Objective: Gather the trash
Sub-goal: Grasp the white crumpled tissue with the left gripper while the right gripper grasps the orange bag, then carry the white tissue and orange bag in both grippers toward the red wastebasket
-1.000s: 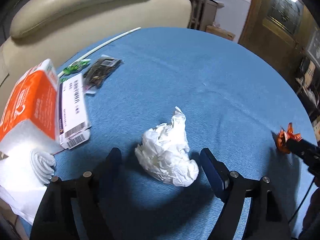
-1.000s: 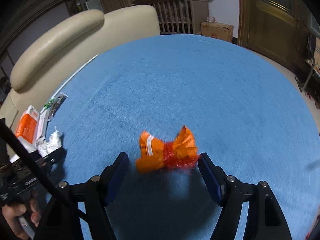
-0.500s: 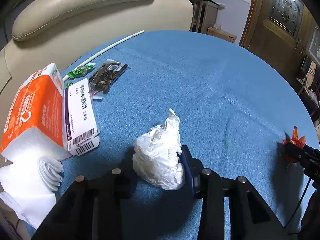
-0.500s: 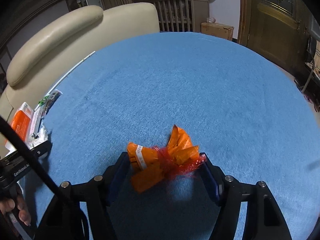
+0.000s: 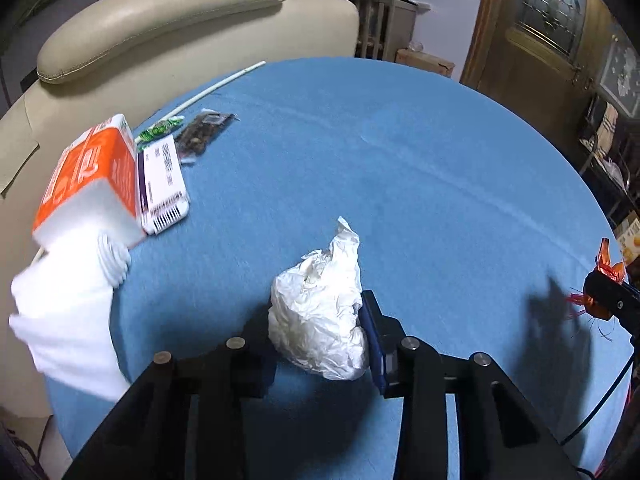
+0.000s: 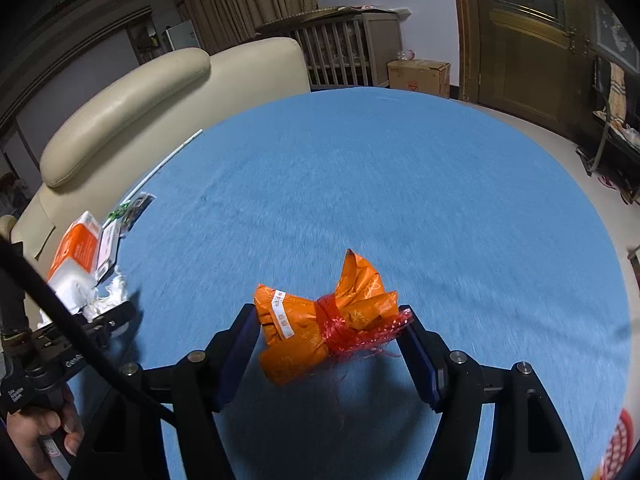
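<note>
Crumpled white plastic wad (image 5: pixel 320 312), glossy and creased, peak poking upward, sitting just above the blue table (image 5: pixel 400 168) toward its near edge. Clamped there in the left gripper (image 5: pixel 320 344), blue pads squeezing both flanks after a quick closing of the jaws. Pointing steeply down at the cloth, black fingers (image 5: pixel 384 344) converging on the wad.

Over to the right gripper (image 6: pixel 328 340): pinching an orange wrapper bundle (image 6: pixel 320 328), cinched at the middle with a frayed red mesh tie (image 6: pixel 352 332), ends flaring like a bow. Lifted off the blue cloth near the near edge, shadow lying below it. Jaws drawn in a little a moment ago, pads pressing on the bundle's two ends. Also angled downward. White strip label on the orange wrapper, print too small to read.

Along the table's left edge: orange tissue pack (image 5: pixel 92 184), white sheets spilling from it, large white character on its side, not legible through blur. Just beside it, a white box with barcode (image 5: pixel 162 184), small text unreadable. Beyond, a dark snack packet (image 5: pixel 204 134), a green candy wrapper (image 5: pixel 158 130), and a thin white stick (image 5: pixel 208 88) reaching the far-left rim.

Lower left of the right wrist view: a hand (image 6: pixel 48 432) wrapped on the left tool's grip, partial lettering "Gen" on its black body.
</note>
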`<state>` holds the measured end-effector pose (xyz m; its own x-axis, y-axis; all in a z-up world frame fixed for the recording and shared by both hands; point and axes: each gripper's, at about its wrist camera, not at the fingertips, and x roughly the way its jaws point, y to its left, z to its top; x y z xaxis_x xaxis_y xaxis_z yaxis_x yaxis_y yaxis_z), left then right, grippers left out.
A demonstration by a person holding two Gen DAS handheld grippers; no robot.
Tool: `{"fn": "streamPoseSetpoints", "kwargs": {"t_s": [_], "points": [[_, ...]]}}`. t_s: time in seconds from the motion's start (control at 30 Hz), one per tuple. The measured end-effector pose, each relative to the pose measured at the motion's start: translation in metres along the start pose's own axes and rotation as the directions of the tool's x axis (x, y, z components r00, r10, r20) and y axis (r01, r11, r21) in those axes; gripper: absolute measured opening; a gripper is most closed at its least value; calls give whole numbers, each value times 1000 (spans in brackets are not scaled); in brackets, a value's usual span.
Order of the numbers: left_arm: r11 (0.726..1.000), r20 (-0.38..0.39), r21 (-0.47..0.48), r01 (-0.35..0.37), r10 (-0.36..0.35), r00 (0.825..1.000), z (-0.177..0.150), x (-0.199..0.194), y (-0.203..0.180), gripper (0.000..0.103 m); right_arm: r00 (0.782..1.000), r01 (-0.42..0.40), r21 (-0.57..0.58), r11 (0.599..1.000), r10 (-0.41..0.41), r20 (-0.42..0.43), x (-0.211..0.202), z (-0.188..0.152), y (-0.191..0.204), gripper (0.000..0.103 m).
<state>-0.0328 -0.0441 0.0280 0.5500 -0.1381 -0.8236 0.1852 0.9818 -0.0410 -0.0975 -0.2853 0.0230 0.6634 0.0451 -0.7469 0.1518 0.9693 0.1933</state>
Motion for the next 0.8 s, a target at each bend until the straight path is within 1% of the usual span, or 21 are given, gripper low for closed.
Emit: {"fn": "streamPoseSetpoints", "kwargs": {"t_s": [0.17, 0.43, 0.8], "points": [[1000, -6, 19, 13, -13, 1000, -20, -14, -15, 39, 1000, 4, 15, 1000, -4, -4, -27, -29, -5, 72], [998, 21, 45, 33, -34, 999, -43, -42, -39, 39, 1000, -1, 33, 999, 0, 14, -64, -62, -9, 72], [995, 38, 96, 38, -42, 998, -56, -59, -66, 39, 1000, -5, 65, 998, 3, 27, -87, -92, -18, 72]]}}
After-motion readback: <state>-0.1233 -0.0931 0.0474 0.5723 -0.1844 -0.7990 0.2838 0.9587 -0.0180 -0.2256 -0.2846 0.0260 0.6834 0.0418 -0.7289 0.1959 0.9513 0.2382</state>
